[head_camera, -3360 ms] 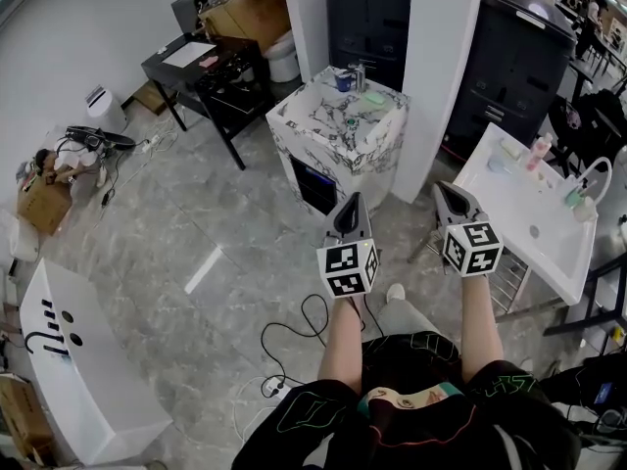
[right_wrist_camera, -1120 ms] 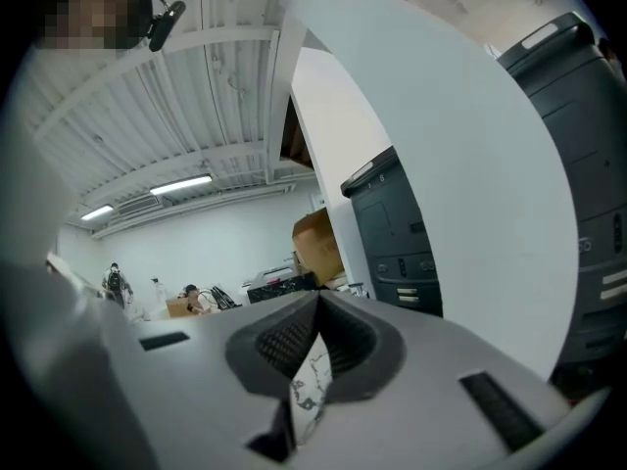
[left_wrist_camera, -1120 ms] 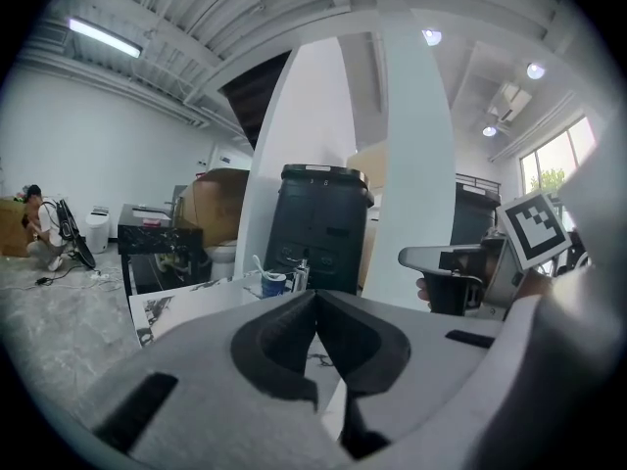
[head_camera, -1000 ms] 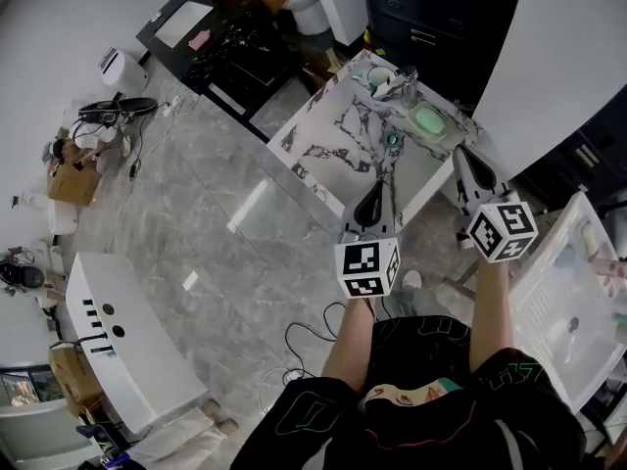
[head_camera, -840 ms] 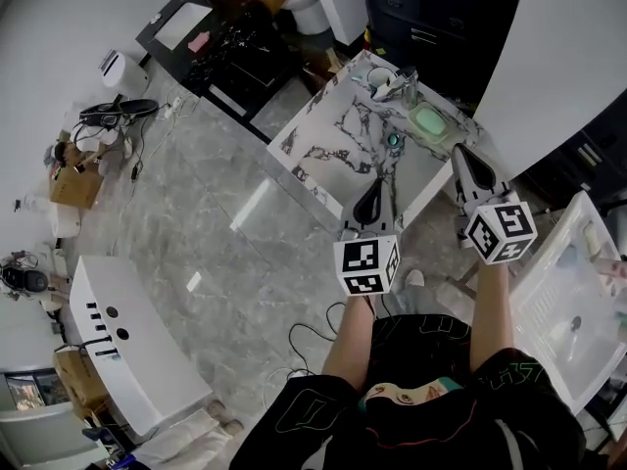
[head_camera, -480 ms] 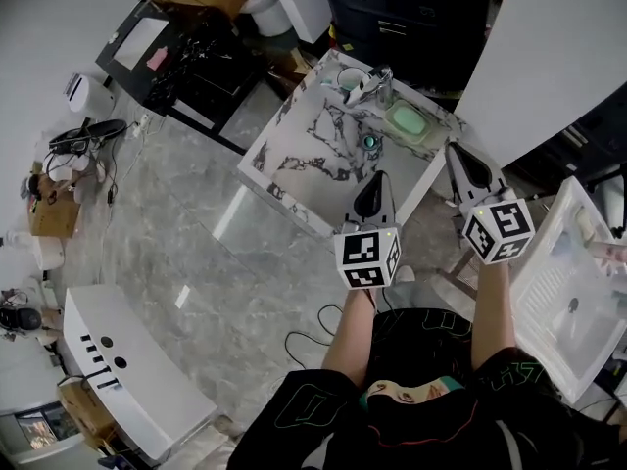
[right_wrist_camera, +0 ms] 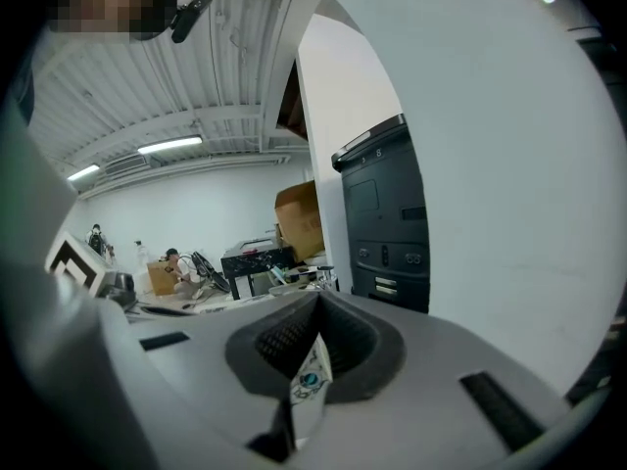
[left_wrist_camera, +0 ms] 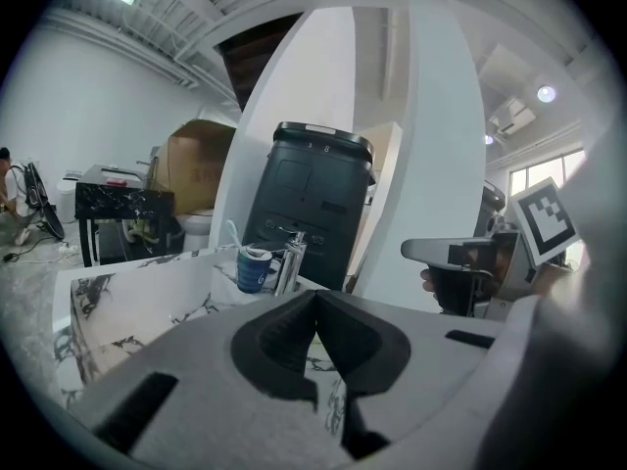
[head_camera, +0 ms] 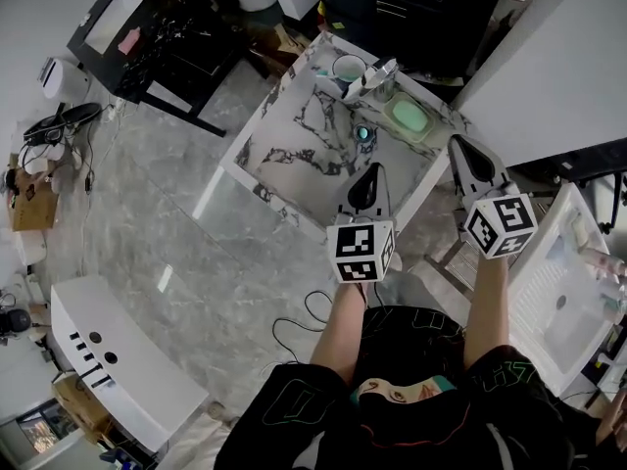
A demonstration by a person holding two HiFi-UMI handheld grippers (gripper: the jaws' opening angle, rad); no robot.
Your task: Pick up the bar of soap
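Observation:
A pale green bar of soap (head_camera: 409,117) lies in a dish at the back right of the marble sink counter (head_camera: 289,130), beside the chrome faucet (head_camera: 377,76) and a blue cup (head_camera: 348,68). My left gripper (head_camera: 373,172) is shut and empty, hovering over the counter's near edge, short of the drain (head_camera: 363,133). My right gripper (head_camera: 458,145) is also shut and empty, just off the counter's right corner, a little short of the soap. The left gripper view shows the cup (left_wrist_camera: 253,268), the faucet (left_wrist_camera: 289,262) and the right gripper (left_wrist_camera: 460,262); its jaws hide the soap.
A tall black cabinet (head_camera: 411,3) and a white pillar (head_camera: 563,62) stand behind the counter. A white basin (head_camera: 573,292) sits at the right, a black table (head_camera: 137,27) at the upper left, and a white unit (head_camera: 108,360) at the lower left. Cables (head_camera: 294,326) lie on the floor.
The person has walked up to the marble counter, which now lies right under the grippers. Both grippers stayed shut, and their tips came nearer the soap.

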